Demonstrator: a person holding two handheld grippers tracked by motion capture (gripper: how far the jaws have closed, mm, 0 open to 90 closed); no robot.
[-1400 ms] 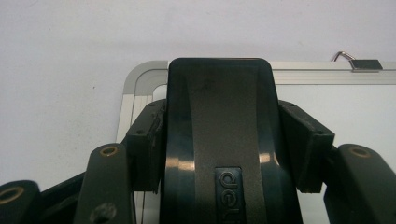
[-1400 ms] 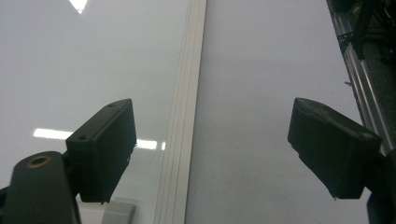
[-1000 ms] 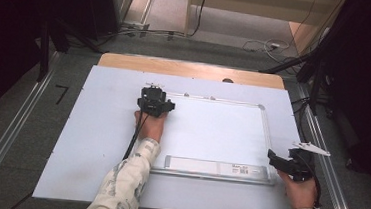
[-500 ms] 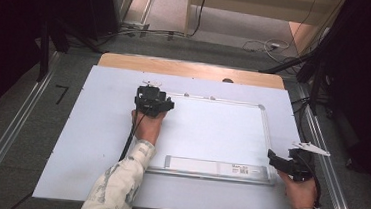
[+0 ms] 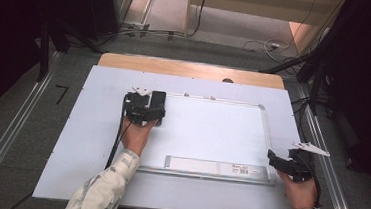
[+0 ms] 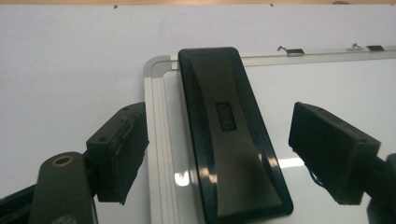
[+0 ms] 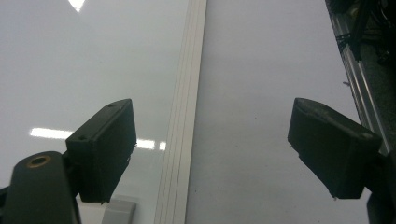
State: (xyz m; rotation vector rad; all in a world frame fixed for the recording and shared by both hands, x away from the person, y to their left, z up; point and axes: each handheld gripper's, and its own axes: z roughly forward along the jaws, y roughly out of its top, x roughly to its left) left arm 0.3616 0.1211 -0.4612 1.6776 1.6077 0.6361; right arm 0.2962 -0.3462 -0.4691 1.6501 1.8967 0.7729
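so the left gripper [image 5: 153, 113] is parked over the top left corner of the whiteboard [image 5: 211, 136], and its fingers [image 6: 119, 149] are spread well apart. they've just been opening up, and the black eraser [image 6: 229, 130] sits between them, lying flat on the board. in the left gripper view there's a clear gap on both sides: the left finger hangs over the board's silver frame [image 6: 156, 140] and the right finger [image 6: 331, 156] over the glossy white surface, neither pad pressing on the eraser. so it's loose, not clamped. the eraser itself runs lengthwise along the left edge of the board, its far end tucked right into the rounded corner of the frame.

in the high view the eraser [image 5: 158, 100] pokes out just beyond the left gripper, touching nothing but the board as far as i can tell.

the right gripper [image 5: 275, 160] is over at the bottom right corner of the whiteboard, well apart from the eraser. its fingers [image 7: 105, 147] are wide apart too, with nothing between them. in the right gripper view one finger hangs over the board surface and the other [image 7: 334, 149] over the pale tabletop [image 7: 261, 93], with the board's frame strip running up between them.

whole board lies flat on the tabletop [image 5: 95, 142], marker tray along the near edge.
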